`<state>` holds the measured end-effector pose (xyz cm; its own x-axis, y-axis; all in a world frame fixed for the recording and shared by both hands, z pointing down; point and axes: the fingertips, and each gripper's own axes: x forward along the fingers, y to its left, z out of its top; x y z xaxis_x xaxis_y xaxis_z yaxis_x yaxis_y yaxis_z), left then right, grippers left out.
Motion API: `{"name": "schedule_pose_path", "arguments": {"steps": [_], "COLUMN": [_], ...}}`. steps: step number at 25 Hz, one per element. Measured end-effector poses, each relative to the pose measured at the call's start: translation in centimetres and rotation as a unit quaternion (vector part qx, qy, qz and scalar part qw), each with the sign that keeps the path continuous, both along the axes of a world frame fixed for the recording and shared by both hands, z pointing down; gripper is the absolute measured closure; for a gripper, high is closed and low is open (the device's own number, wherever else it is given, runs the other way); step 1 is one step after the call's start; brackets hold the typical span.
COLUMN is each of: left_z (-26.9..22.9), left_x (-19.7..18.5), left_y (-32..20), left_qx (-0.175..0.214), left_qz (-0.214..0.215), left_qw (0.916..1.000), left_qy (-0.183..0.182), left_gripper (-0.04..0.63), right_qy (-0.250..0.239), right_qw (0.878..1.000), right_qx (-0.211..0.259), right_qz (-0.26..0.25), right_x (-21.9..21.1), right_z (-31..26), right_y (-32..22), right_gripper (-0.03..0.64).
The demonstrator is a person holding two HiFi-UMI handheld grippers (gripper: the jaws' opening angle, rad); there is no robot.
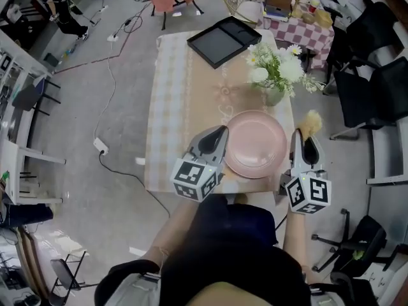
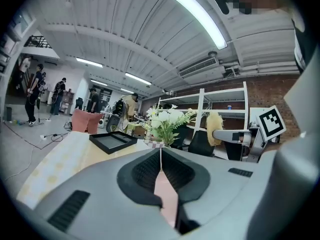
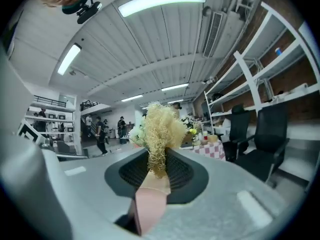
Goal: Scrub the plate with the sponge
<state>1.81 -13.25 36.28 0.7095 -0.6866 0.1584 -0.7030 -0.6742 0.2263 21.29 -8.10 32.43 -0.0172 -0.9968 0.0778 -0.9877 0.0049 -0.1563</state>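
The sponge [image 1: 311, 123] is already in hand and the scrub itself has not begun. The right hand-held gripper [image 1: 310, 138] is clenched on it: in the right gripper view the pale, fibrous tuft stands up from between the jaws, pinched at its base. In the head view it sits just right of the plate [image 1: 255, 143], at the near right edge of the worktop [image 1: 185, 107], and I judge it clear of the plate's face.

The plate lies flat near the worktop's near edge, between the two grippers. The left hand-held gripper [image 1: 222, 131] is at its left rim. In the left gripper view its jaws are drawn together at the tips. A sliver of pink shows in the slit below them, which I take to be the plate seen through the gap and not a grip on it. Whether the jaws press on the rim I cannot tell.

The next move calls for bringing the sponge left and down until its fibres meet the plate's face, then rubbing across it. The plate is smooth and lies loose, so it will likely slide under sideways strokes. The left gripper should bear on the rim to pin it. The flowers [image 1: 275, 69] stand just beyond the plate's far right, so strokes should stay short of them. The tray [image 1: 222, 42] at the far end is well apart.
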Motion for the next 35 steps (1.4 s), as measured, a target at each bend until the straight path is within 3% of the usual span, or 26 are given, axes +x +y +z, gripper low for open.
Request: {"name": "schedule_pose_path", "arguments": {"steps": [4, 7, 16, 35], "left_z": [-0.4, 0.1, 1.0, 2.8], "left_x": [0.5, 0.5, -0.7, -2.5], "left_y": [-0.2, -0.1, -0.3, -0.6], "left_qx": [0.009, 0.014, 0.039, 0.013], "left_qz": [0.001, -0.002, -0.042, -0.074], "left_qw": [0.9999, 0.9999, 0.9981, 0.9969], "left_qy": [0.003, -0.006, -0.022, -0.025], "left_gripper": [0.578, 0.578, 0.578, 0.578], "right_qy": [0.028, 0.033, 0.049, 0.043], "right_qw": [0.998, 0.996, 0.997, 0.998], "right_qx": [-0.002, -0.019, -0.035, -0.051], "right_qz": [0.064, 0.075, 0.051, 0.004], "right_x": [3.0, 3.9, 2.4, 1.5], "right_z": [0.8, 2.4, 3.6, 4.0], "right_y": [1.7, 2.5, 2.3, 1.9], "right_gripper": [0.531, 0.532, 0.538, 0.543]}}
